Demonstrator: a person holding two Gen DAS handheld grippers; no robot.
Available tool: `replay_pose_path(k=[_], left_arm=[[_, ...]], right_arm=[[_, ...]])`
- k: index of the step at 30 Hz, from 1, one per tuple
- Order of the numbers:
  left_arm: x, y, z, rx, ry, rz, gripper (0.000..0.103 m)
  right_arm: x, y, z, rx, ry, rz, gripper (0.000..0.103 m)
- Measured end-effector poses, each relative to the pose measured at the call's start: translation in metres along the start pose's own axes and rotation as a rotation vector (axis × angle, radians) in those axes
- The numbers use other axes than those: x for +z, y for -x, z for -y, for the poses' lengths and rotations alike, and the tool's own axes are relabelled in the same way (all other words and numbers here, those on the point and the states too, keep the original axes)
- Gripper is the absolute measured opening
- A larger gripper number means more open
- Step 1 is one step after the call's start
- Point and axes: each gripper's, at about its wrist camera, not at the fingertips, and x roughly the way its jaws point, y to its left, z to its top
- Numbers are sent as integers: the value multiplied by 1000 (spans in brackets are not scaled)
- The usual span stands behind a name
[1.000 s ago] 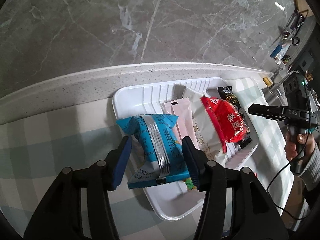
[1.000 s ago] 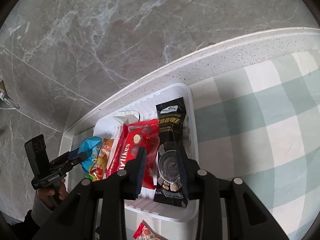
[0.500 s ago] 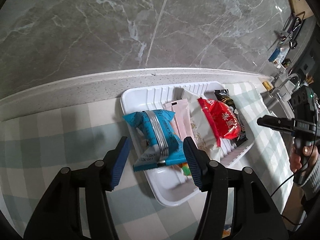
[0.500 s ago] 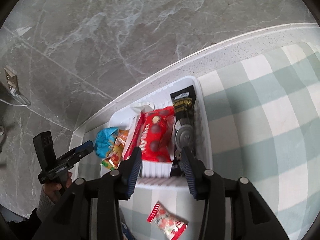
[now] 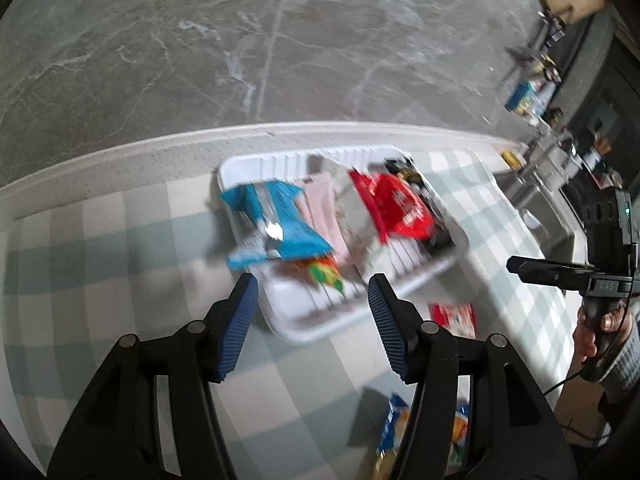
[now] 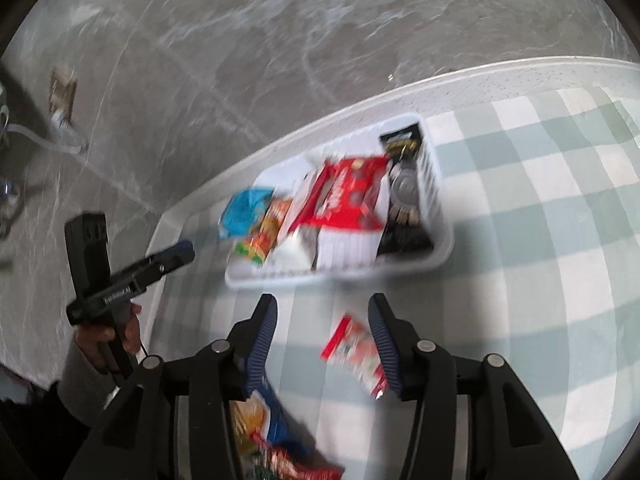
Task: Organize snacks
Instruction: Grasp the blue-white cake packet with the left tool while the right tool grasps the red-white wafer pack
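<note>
A white tray [image 5: 256, 160] [image 6: 440, 208] on the checked cloth holds several snack packs: a blue pack [image 5: 276, 224] [image 6: 244, 212], a pink pack [image 5: 324, 204], a red pack [image 5: 396, 204] [image 6: 348, 200] and a black pack [image 6: 404, 192]. My left gripper [image 5: 312, 292] is open and empty, just in front of the tray. My right gripper [image 6: 322, 316] is open, over the cloth in front of the tray, with a small red-and-white pack [image 6: 356, 352] [image 5: 456, 318] lying on the cloth by its right finger. Both views are blurred.
More loose packs lie on the cloth near me [image 6: 264, 428] [image 5: 394, 424]. A white counter ledge [image 5: 120, 156] and a grey marble wall [image 5: 240, 40] stand behind the tray. A sink area with clutter [image 5: 536, 204] is at the right.
My left gripper has let go of the blue pack, which now lies in the tray, and pulled back. My right gripper has also drawn back from the tray.
</note>
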Motion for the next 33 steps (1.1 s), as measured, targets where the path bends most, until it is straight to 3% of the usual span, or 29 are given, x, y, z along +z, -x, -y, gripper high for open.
replay_pose_path(k=[7,14,20,28,33], left_arm=[[-48,4,30,-47,-58,-100,56],[-104,0,56,-197,17,-249,56],[-124,-4,66,-269,102,-322,56],[-124,-34,71,-260,171,-347,58],[-111,-59,80,-220,157,-358,58]], right_arm=[[-47,1,-26,-7,99,-64,52],[-89,3,-31,-31,101,-104,53],[-116,5,-41,-78,163,-132,53],[-136,-5,-51,-147,285,-177,53],[-141,-17,-54,-178,331,-202,53]])
